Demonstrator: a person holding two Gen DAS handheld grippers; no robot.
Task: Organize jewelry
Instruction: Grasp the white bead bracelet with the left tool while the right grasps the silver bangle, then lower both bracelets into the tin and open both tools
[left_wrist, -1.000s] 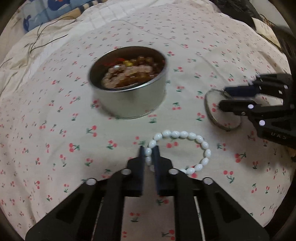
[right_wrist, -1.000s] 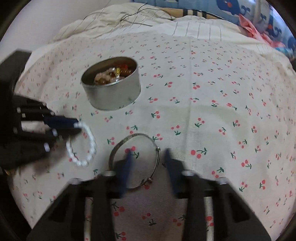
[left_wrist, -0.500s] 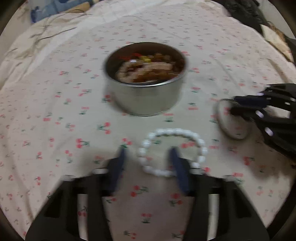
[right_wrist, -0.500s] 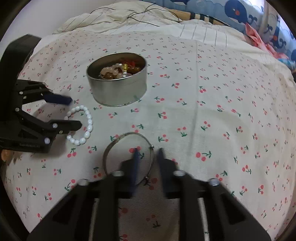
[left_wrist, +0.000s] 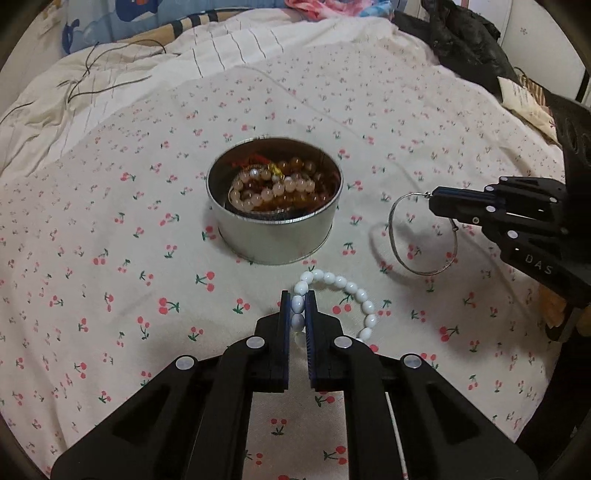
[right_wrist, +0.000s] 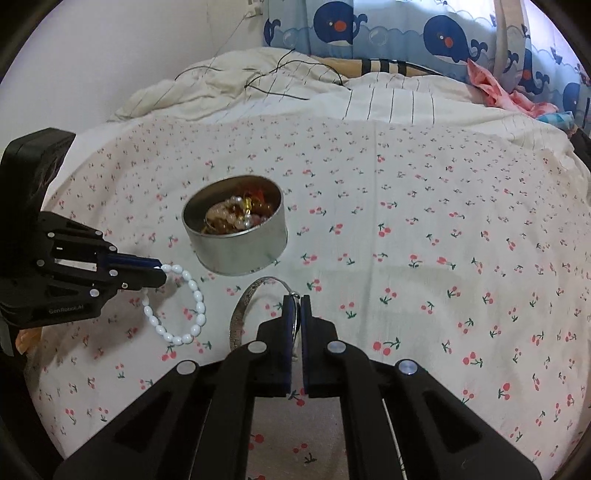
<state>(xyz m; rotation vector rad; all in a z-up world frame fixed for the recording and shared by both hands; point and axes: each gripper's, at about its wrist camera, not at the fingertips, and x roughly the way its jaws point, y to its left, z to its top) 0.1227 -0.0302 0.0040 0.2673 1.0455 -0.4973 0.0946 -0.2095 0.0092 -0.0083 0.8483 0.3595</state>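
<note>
Left gripper (left_wrist: 298, 308) clamps white bead bracelet (left_wrist: 347, 295), right gripper (right_wrist: 294, 314) clamps silver bangle (right_wrist: 243, 310), both lifted just in front of tin (left_wrist: 275, 229). Tin already holds beads; these two remain.

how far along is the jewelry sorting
Done: several bead bracelets already lie in the tin. In hand: the left gripper grips the white bracelet, the right gripper the bangle. Left: dropping both into the tin.
</note>
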